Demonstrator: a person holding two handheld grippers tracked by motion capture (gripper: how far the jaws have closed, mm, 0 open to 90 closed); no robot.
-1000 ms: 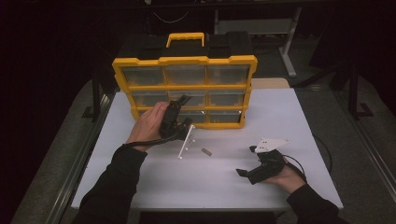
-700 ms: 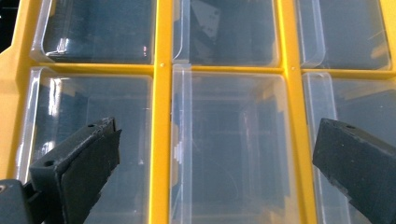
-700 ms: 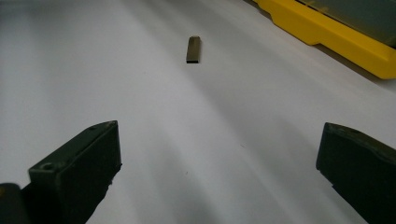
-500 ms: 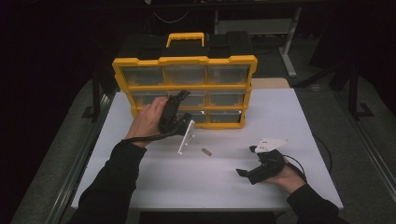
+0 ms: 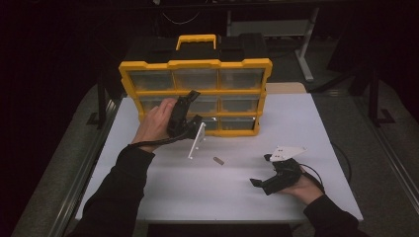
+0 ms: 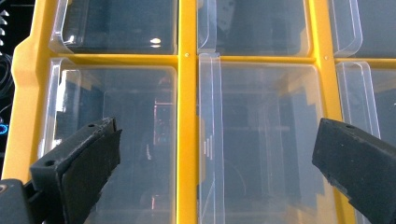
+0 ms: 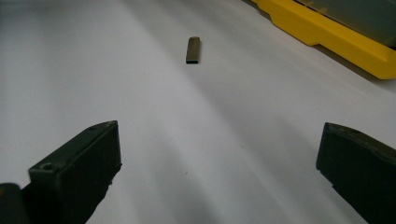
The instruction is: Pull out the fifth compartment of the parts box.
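Observation:
A yellow organizer cabinet (image 5: 195,64) with clear plastic drawers stands at the back of the white table (image 5: 296,123). My left gripper (image 5: 193,106) is raised in front of its middle row, open. In the left gripper view its jaws (image 6: 217,154) span a yellow divider (image 6: 187,140) between two clear drawers (image 6: 112,140), close to them but with nothing gripped. A small dark flat piece (image 5: 218,160) lies loose on the table; it also appears ahead in the right gripper view (image 7: 193,49). My right gripper (image 5: 261,170) rests low near the front right, open and holding nothing (image 7: 219,158).
The cabinet has a yellow carry handle (image 5: 197,39) on its black top. Its yellow base edge (image 7: 327,37) runs along the far right in the right gripper view. Dark floor and metal frames surround the table.
The left gripper has risen and moved forward, closer to the cabinet's drawers. The right gripper and the small dark piece have stayed put.

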